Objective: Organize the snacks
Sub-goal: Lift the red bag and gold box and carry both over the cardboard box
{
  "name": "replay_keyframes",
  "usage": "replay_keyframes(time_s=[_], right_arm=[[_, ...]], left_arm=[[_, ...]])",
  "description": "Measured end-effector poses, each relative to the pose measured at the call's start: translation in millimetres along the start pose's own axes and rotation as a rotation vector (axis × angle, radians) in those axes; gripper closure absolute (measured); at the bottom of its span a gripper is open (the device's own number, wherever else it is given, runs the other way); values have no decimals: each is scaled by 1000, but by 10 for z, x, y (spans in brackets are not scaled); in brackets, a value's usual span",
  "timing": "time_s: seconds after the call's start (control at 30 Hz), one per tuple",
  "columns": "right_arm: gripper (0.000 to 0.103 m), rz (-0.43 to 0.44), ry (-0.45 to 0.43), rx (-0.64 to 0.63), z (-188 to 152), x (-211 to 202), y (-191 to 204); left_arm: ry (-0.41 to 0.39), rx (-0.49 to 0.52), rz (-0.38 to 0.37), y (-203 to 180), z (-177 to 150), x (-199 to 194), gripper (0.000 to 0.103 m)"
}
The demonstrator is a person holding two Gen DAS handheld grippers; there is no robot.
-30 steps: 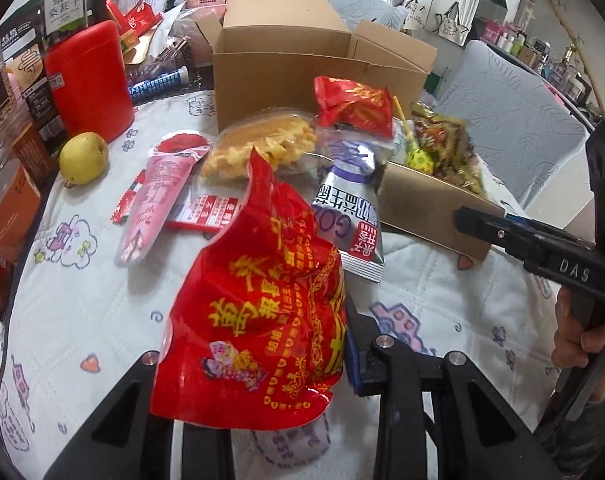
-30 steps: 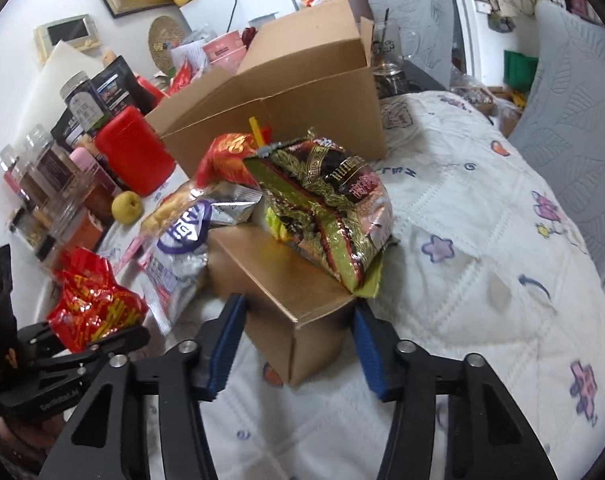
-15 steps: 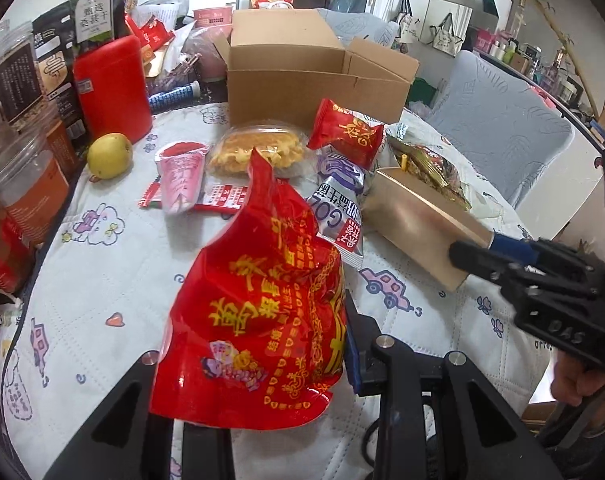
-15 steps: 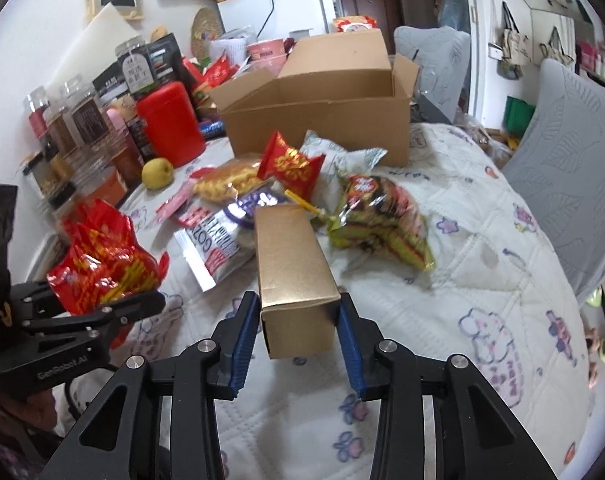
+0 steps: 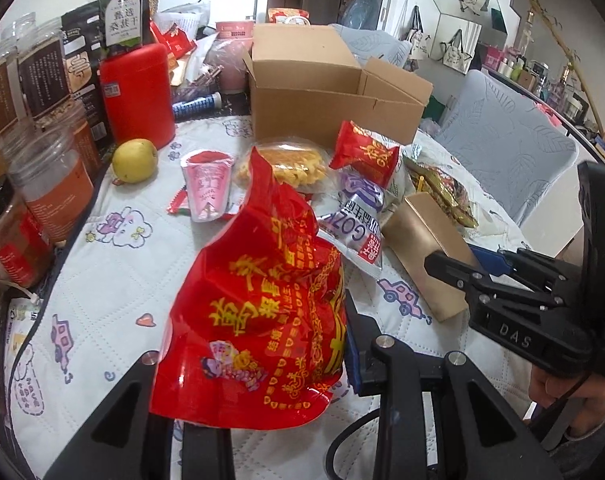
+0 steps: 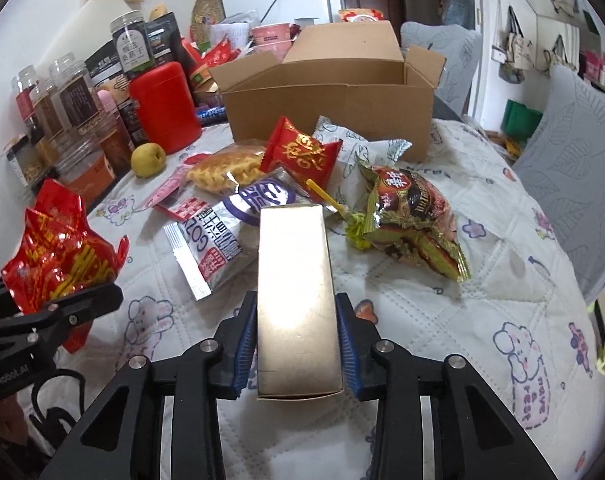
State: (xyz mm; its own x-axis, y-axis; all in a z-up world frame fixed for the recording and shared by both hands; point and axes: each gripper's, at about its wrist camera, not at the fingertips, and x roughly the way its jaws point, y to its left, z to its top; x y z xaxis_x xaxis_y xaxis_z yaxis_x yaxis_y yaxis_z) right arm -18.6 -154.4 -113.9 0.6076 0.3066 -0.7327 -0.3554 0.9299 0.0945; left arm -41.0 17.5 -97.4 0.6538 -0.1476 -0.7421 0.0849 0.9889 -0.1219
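Left wrist view: my left gripper (image 5: 262,364) is clamped on a crinkly red foil snack bag w/ gold print (image 5: 258,304), held clear above the quilted white tablecloth w/ cartoon prints (image 5: 102,280). To the right, my right gripper (image 5: 462,268) carries the long gold cardboard box (image 5: 426,248). The open brown corrugated carton (image 5: 326,96) stands at the table's far side; its inside is hidden from here. Clear plastic jars w/ dry goods (image 5: 50,184) line the left edge.

Right wrist view: jaws closing on the gold box, blue pads (image 6: 346,344) pressed to its long sides, grip near the box's near end. Carton interior is partly visible: no contents seen, though the floor is hidden. Loose packets lie between me and the carton.

Judgement: the step is carrying both items to the carton. I should keep the box level, lift over the packet pile, clear the raised flaps, and enter one hand at a time to avoid the grippers colliding.
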Motion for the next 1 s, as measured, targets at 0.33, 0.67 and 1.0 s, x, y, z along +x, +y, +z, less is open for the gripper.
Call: replay_keyframes(time_s=[0.33, 0.67, 1.0], right_arm=[[67, -13, -43, 4, -107, -345, 49], [67, 45, -116, -2, 6, -727, 129], [67, 71, -221, -48, 480, -972, 131]], left_arm=[[-65, 30, -1, -83, 72, -224, 71], [-168, 91, -5, -263, 285, -530, 71], [-270, 132, 0, -390, 790, -685, 71]])
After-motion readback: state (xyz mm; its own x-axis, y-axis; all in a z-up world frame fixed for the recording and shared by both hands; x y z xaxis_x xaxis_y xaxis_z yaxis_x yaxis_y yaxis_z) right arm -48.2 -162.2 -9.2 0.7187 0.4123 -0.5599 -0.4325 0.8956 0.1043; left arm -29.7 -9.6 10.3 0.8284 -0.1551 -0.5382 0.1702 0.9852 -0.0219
